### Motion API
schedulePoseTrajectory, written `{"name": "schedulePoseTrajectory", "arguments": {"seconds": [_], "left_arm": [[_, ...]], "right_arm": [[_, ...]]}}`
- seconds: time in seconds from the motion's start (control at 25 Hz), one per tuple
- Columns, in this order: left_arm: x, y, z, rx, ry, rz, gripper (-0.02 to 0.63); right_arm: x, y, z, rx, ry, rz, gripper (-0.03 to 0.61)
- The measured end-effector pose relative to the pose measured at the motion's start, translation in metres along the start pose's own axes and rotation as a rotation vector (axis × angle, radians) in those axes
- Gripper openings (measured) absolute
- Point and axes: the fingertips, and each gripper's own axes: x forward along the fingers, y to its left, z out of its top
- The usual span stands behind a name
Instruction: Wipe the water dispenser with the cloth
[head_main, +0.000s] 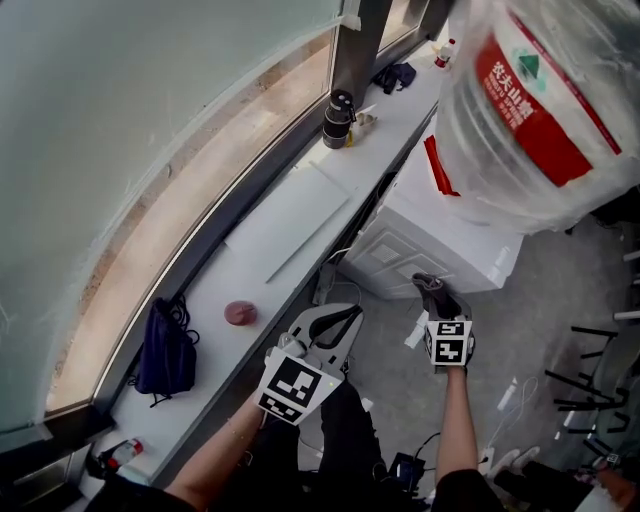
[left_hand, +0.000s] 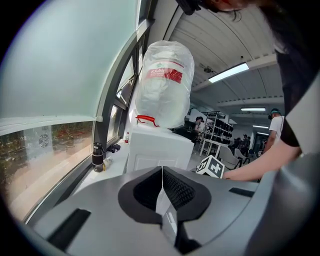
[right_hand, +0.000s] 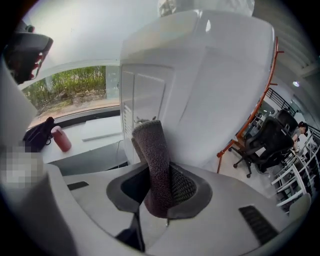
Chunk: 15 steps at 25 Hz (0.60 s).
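Fingers of the right gripper (right_hand: 160, 187) clamp a dark folded cloth (right_hand: 152, 160), held upright close to the front of the white water dispenser (right_hand: 200, 85) (a plastic-wrapped water bottle (head_main: 540, 110) sits on top). Alongside, the left gripper (left_hand: 162, 182) hovers empty, fingers pressed together, near the window ledge (head_main: 270, 230).

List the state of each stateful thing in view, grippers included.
Left gripper: jaws together, empty.
Right gripper: jaws shut on dark grey-brown fuzzy cloth.
Cloth: clamped, sticking up past the jaws.
White box-shaped water dispenser: upright, front door closed.
Clear plastic water bottle with red label: inverted on the dispenser.
Black cylindrical flask: upright on white window sill.
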Motion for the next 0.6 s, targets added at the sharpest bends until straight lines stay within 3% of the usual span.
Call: {"name": "schedulePoseTrajectory", "arguments": {"seconds": [0.32, 0.6], "left_arm": [[0.037, 0.01, -0.034, 0.017, -0.017, -0.007, 0.02], [0.058, 0.023, -0.072, 0.021, -0.027, -0.01, 0.02]], "right_arm": [[0.072, 0.02, -0.055, 0.002, 0.073, 0.043, 0.104], [0.133, 0.041, -0.105, 0.075, 0.143, 0.072, 0.104]]}}
